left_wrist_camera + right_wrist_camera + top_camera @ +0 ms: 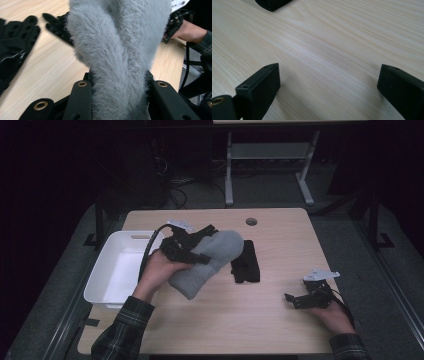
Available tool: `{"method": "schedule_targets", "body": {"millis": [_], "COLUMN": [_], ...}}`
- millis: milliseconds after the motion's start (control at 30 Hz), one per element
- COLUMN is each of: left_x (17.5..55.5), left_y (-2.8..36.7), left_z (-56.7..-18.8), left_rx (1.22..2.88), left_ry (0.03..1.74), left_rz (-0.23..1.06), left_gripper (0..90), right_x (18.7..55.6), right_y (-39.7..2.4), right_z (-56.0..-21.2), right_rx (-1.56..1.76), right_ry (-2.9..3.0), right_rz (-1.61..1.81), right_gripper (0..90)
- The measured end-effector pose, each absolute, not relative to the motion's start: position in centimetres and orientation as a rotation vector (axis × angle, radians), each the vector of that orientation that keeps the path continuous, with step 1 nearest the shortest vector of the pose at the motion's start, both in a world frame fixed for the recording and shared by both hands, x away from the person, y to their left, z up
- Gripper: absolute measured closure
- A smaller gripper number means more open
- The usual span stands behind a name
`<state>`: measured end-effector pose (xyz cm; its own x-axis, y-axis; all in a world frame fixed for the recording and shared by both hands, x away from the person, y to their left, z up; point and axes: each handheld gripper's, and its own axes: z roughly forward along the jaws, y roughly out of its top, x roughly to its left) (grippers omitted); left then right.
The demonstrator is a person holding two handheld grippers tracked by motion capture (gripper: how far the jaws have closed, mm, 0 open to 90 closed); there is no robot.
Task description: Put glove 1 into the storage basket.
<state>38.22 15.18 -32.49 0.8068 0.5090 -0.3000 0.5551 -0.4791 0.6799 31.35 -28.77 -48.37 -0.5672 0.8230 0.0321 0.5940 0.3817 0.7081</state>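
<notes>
I had the left gripper [200,251] closed on a fuzzy grey sock [210,262]. Its jaws squeezed the sock from both sides, and in the left gripper view the soft grey fluff [120,57] bulged up between them. The sock was up off the counter [270,320], over its left part. One end of it hung down toward the wood near my left hand [159,270]. The other end pointed toward the middle of the counter.

Just beside the sock lay some black gloves [246,262], flat on the wood. In the left gripper view I saw one glove [15,42] at the left, with its fingers spread out.

A white bin [114,270] sat at the left edge of the counter, near my left arm.

The right gripper [300,300] was well apart from the sock, low over the right side of the counter. Its jaws were wide apart with only bare wood [329,65] between them.
</notes>
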Motion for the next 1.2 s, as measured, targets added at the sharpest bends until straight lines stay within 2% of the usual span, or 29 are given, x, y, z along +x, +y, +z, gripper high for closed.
{"method": "schedule_targets", "body": {"millis": [700,1200], "left_x": [38.2,37.7], "left_y": [23.9,31.2], "left_z": [-30.3,-30.7], "left_rx": [2.081,2.002], "left_ry": [0.955,1.131], "left_rz": [0.030,0.094], "left_gripper": [64.9,64.9], "right_x": [31.4,31.4], "right_y": [-28.8,-28.8], "right_z": [-48.4,-48.4], "right_rx": [1.239,1.239], "right_ry": [2.321,2.321], "right_rz": [0.987,0.987], "right_gripper": [4.3,4.3]}}
